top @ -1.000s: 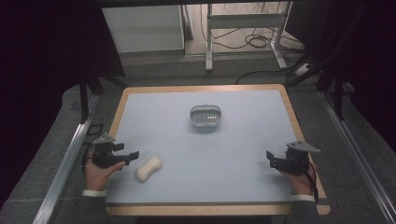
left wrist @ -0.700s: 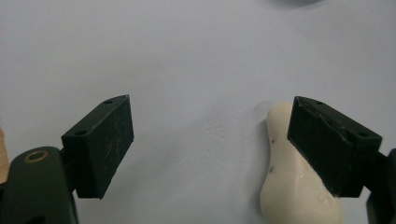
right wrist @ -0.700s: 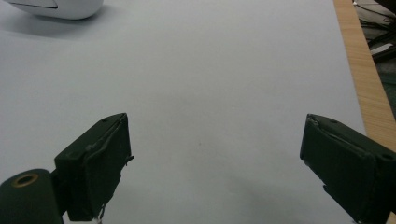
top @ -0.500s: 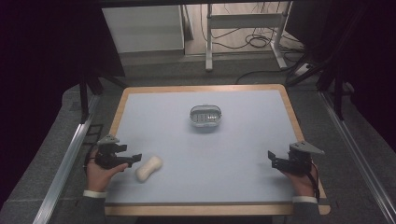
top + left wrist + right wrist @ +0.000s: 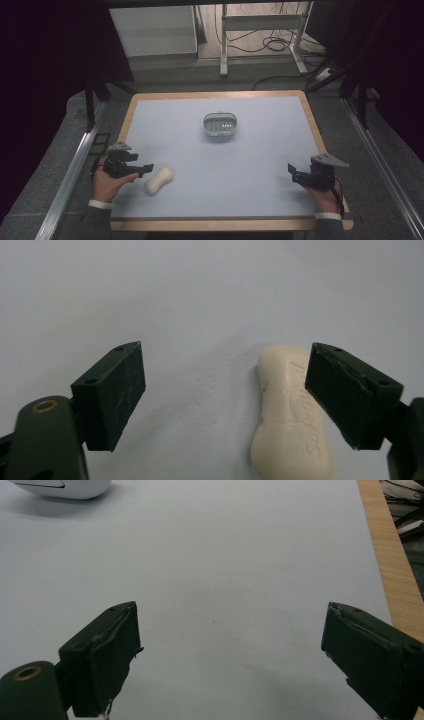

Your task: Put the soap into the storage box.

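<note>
A cream bar of soap (image 5: 159,180) lies on the pale blue table top (image 5: 250,165) near its front left. My left gripper (image 5: 146,169) hovers just left of it, open. In the left gripper view the soap (image 5: 290,420) lies between the jaws of the left gripper (image 5: 225,365), close to the right-hand one, and neither pad presses on it. These jaws have just been closing a little. A white soap dish (image 5: 220,125) stands at the table's middle back. My right gripper (image 5: 292,172) is at the front right, open and holding nothing; its own view shows the right gripper (image 5: 230,630) over bare table.
The table has a wooden rim (image 5: 320,145), which the right gripper view shows as a wooden rim (image 5: 387,555) at the right. The soap dish edge (image 5: 65,487) is at that view's top left. Metal rails (image 5: 70,170) run beside the table. Cables and a stand lie beyond it.
The left gripper has edged slightly toward the soap. The right hand has stayed where it was.
</note>
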Motion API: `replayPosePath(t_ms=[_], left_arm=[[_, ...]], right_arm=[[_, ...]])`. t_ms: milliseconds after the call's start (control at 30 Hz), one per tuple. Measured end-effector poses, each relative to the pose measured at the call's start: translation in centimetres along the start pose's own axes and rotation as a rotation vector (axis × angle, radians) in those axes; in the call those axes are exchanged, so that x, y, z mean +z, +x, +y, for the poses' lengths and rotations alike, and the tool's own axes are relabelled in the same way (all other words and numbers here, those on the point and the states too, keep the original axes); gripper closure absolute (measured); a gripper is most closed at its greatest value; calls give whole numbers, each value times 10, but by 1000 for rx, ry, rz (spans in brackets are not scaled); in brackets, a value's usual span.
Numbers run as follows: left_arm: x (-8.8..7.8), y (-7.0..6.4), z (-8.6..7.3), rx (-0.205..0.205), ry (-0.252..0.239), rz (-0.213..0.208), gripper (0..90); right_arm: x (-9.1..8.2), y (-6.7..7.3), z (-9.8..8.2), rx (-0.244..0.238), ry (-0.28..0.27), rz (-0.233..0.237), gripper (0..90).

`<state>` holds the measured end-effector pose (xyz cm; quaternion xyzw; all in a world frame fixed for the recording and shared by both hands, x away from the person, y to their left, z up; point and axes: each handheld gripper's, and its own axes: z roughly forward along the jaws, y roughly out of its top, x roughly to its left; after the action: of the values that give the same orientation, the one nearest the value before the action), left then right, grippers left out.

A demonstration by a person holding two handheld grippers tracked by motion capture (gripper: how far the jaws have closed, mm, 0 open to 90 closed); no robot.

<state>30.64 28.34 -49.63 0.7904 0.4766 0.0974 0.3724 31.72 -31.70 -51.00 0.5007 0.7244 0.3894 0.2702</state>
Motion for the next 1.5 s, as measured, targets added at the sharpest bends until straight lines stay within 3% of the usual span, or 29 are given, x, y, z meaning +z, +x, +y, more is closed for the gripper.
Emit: replayPosePath(t_ms=[367,500,767,1067,1233,1500], left_arm=[[-6,-7,12,20,45,1,191],[-7,-12,16,33,77,8,192],[-13,-17,25,45,95,20,199],[1,-25,24,83,159,6,213],[13,-30,19,107,231,3,222],[25,-35,10,103,279,6,265]], right_arm=[[3,3,-1,-21,20,9,84],[0,4,-1,-26,13,8,84],[-2,4,0,-29,-4,4,84],[-1,4,-1,-36,6,6,85],[0,5,-2,-38,3,5,85],[0,8,-1,-58,-9,6,85]])
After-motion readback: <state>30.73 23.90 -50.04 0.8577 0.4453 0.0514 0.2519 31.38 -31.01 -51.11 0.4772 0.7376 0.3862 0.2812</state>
